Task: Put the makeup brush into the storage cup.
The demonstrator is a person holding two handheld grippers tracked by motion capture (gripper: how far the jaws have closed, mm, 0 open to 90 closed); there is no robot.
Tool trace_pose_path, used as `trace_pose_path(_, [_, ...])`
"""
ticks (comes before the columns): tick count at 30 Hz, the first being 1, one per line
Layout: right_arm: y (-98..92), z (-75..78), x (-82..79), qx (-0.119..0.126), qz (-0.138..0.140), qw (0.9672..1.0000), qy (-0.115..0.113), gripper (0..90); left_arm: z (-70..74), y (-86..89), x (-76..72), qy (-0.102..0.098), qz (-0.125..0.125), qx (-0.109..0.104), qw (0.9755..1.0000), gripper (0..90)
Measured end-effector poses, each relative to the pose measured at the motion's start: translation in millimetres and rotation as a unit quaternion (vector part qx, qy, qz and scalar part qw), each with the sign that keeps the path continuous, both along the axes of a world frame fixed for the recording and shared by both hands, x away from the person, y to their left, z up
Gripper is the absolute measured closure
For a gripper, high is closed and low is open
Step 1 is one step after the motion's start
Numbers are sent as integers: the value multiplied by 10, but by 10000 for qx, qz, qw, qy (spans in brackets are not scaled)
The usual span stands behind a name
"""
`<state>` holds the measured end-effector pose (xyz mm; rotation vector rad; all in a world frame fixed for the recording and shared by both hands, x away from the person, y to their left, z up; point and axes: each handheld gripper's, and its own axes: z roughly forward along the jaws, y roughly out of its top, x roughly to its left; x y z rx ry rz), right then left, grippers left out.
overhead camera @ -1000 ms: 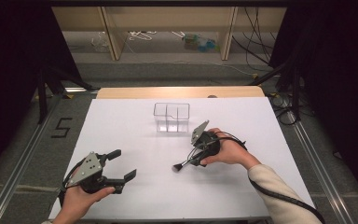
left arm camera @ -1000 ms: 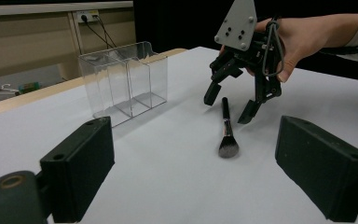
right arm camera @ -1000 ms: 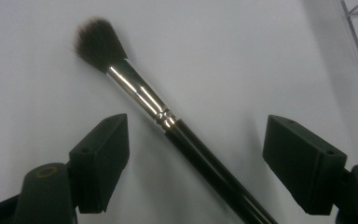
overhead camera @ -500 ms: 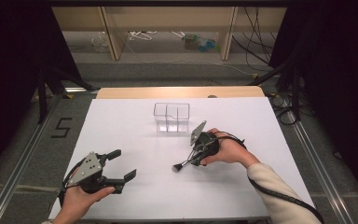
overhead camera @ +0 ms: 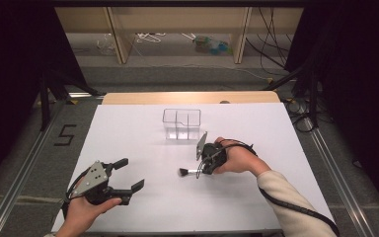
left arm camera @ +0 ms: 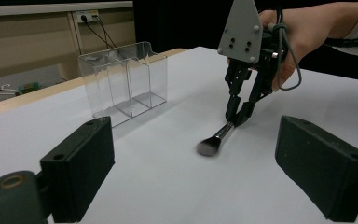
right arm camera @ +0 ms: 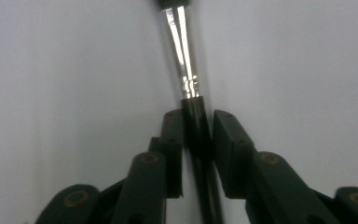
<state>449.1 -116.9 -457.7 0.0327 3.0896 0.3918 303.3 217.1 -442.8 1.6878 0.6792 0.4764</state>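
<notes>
Black jaws of the right gripper (left arm camera: 239, 115) have just been closing and now clamp the makeup brush (left arm camera: 216, 140) handle, seemingly still on the white table (overhead camera: 143, 133). Next: lift toward the clear organizer (overhead camera: 181, 124). The left gripper (overhead camera: 127, 175) rests open.

The high camera hangs above my side of the counter (overhead camera: 128, 133), facing twelve o'clock and down, well back. The camera on my left tongs (left arm camera: 191, 158) sits low, looking across toward my right tongs (left arm camera: 237, 119). The one on my right tongs (right arm camera: 197, 135) looks close down at the brush (right arm camera: 186, 70), which all three share.
</notes>
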Motion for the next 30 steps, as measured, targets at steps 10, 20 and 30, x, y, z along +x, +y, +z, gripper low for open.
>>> trace_pose_path(10, [-10,0,-34,47,-46,9999,-85,796,1,0,2,-27,-20,47,10000,117])
trace_pose_path(20, [-84,70,-57,401,-94,9989,-239,796,0,0,7,-47,-45,80,9999,119])
trace_pose_path(30, [-288,175,-100,1170,-419,9917,-319,796,-7,-7,11,-43,-35,51,10000,120])
